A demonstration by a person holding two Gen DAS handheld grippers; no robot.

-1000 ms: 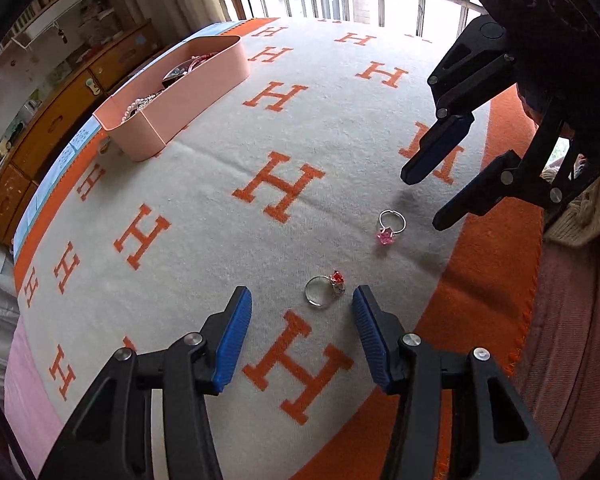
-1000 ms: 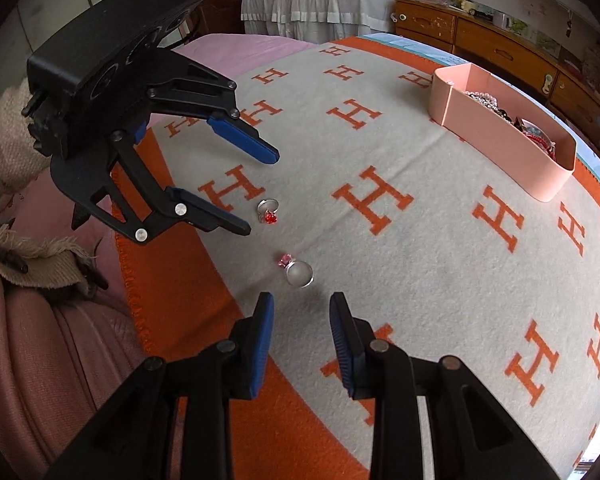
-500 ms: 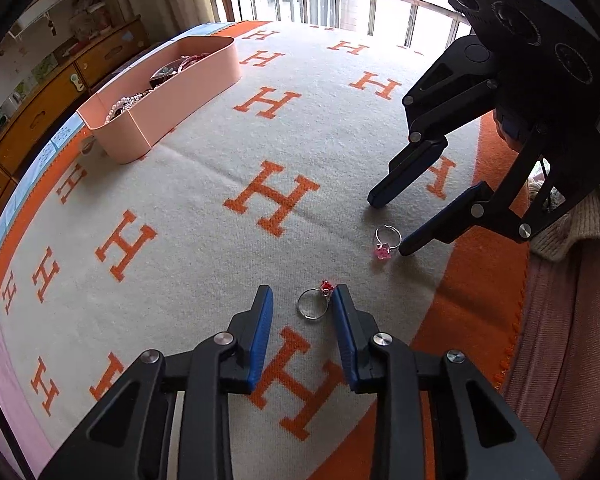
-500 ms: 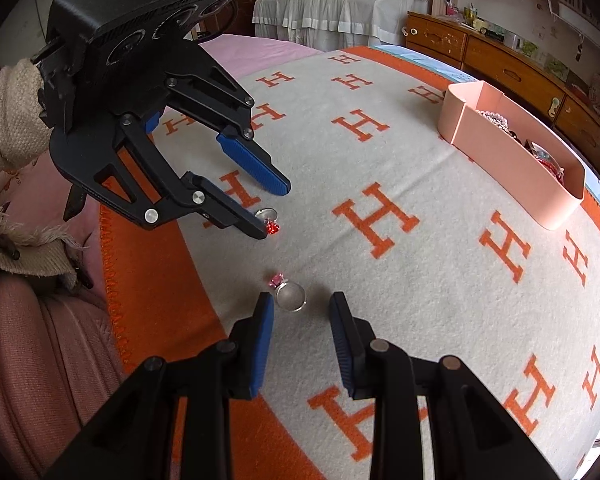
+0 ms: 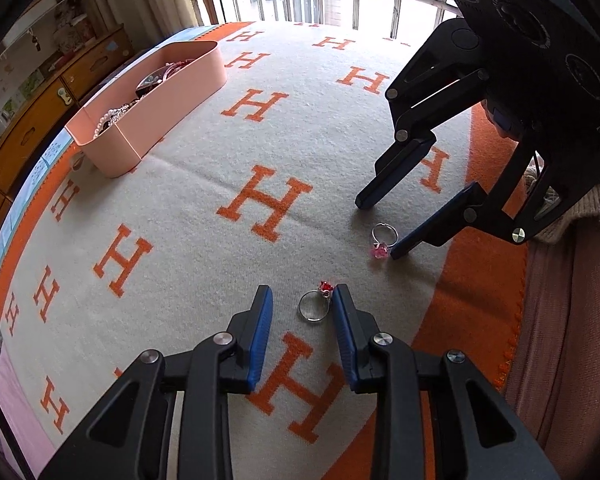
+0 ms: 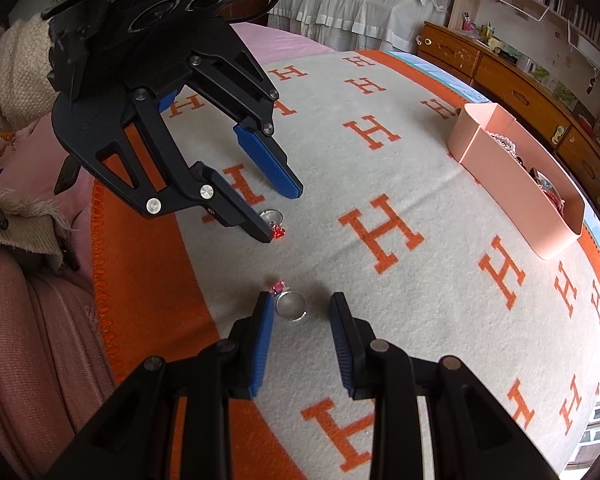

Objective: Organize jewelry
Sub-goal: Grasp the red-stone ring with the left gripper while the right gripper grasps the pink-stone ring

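Two silver rings lie on a cream blanket with orange H marks. The red-stone ring (image 5: 315, 304) lies between the fingertips of my left gripper (image 5: 302, 294), close to its right pad; it also shows in the right wrist view (image 6: 273, 222). The pink-stone ring (image 6: 287, 303) lies between the fingertips of my right gripper (image 6: 300, 300), against its left pad; it also shows in the left wrist view (image 5: 383, 241). Both grippers are open, tips down at the blanket, facing each other. The left gripper (image 6: 286, 216) and the right gripper (image 5: 378, 230) each show in the other's view.
A long pink organiser box (image 5: 180, 92) holding pearls and other jewelry stands far off on the blanket, also in the right wrist view (image 6: 516, 188). The blanket's orange border (image 6: 140, 280) and a pink-clad lap lie near the grippers. Wooden drawers (image 6: 520, 88) stand behind.
Both grippers have moved down and forward, so each ring now lies between a pair of fingertips. The left jaws narrowed from wide open. The rings have not moved.
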